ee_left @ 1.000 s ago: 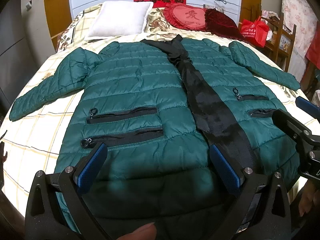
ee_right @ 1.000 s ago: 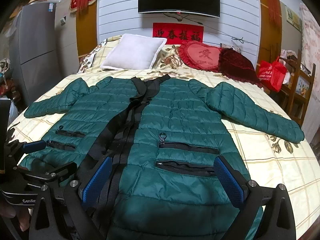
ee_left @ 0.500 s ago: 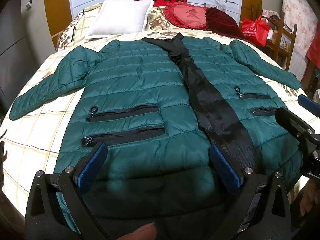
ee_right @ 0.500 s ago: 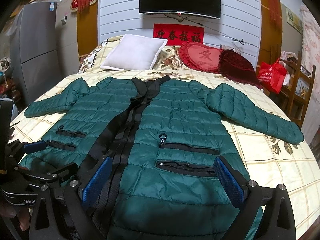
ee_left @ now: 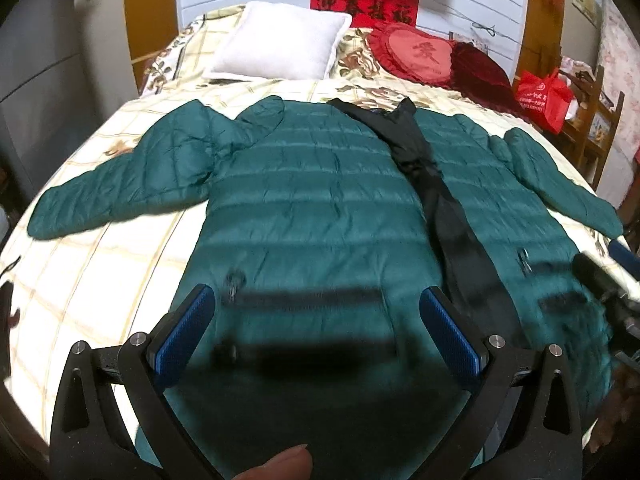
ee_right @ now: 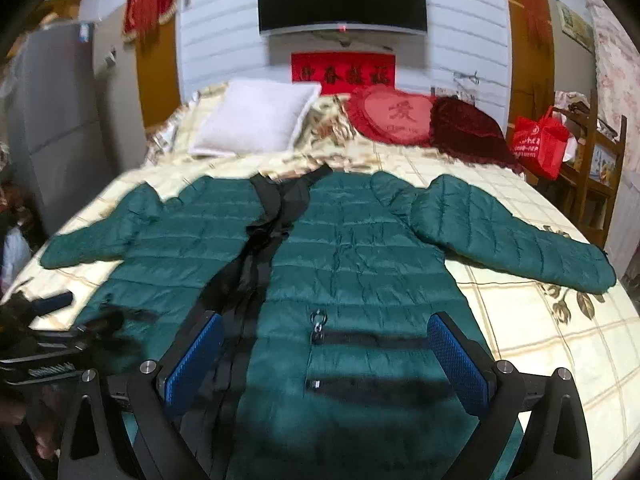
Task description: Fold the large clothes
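A dark green quilted jacket (ee_left: 312, 200) (ee_right: 360, 264) lies flat on the bed, front up, with a black strip down its middle and both sleeves spread out to the sides. My left gripper (ee_left: 318, 336) hangs open above the jacket's lower left half, over the pocket zips, with nothing between its blue pads. My right gripper (ee_right: 328, 360) is open too, above the lower right half and its two pocket zips. Each gripper shows at the edge of the other's view, the right gripper (ee_left: 608, 292) and the left gripper (ee_right: 44, 340). A fingertip (ee_left: 280, 466) shows at the bottom.
The bed (ee_left: 100, 280) has a cream checked cover. A white pillow (ee_right: 252, 120), a red heart cushion (ee_right: 392, 118) and a dark red cushion (ee_right: 468, 128) lie at the head. A red bag (ee_right: 540, 140) and wooden shelves stand to the right, a grey cabinet (ee_right: 52, 128) to the left.
Both grippers have tilted or lifted upward, so the jacket sits lower in each view and more of the wall and screen shows. The jacket has not moved; both grippers stay open.
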Demonstrator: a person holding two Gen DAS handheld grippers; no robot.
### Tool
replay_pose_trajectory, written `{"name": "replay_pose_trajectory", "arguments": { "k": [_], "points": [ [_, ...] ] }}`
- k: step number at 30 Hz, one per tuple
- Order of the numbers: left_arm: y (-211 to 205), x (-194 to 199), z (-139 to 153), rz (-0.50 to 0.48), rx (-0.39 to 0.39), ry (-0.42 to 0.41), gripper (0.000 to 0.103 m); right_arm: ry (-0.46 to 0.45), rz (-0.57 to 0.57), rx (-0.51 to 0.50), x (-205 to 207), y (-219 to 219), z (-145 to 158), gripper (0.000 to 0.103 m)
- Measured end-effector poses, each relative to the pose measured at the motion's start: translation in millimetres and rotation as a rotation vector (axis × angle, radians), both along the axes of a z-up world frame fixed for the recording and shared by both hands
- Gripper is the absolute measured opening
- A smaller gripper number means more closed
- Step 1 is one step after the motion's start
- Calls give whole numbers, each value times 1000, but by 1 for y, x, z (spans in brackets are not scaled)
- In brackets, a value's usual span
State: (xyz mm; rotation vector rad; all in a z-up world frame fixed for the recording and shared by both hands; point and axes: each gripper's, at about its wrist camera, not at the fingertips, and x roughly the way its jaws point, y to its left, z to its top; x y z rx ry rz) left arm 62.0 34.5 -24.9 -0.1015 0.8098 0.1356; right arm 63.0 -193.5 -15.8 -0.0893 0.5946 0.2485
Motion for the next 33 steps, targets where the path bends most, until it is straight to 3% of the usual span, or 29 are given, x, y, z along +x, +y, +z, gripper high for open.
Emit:
{"name": "replay_pose_trajectory", "arguments": {
  "k": [4, 9, 14, 33],
  "points": [
    [20, 38, -20, 65, 10, 87, 103, 23, 6, -42, 18, 10, -18, 101],
    [32, 45, -49, 109, -26, 162, 103, 23, 15, -21, 13, 6, -18, 101],
    [31, 40, -55, 116, -6, 151, 103, 78, 10, 19, 18, 4, -24, 101],
    [30, 40, -57, 99, -22, 163, 103, 61, 29, 5, 0, 9, -23, 101]
  ]
}}
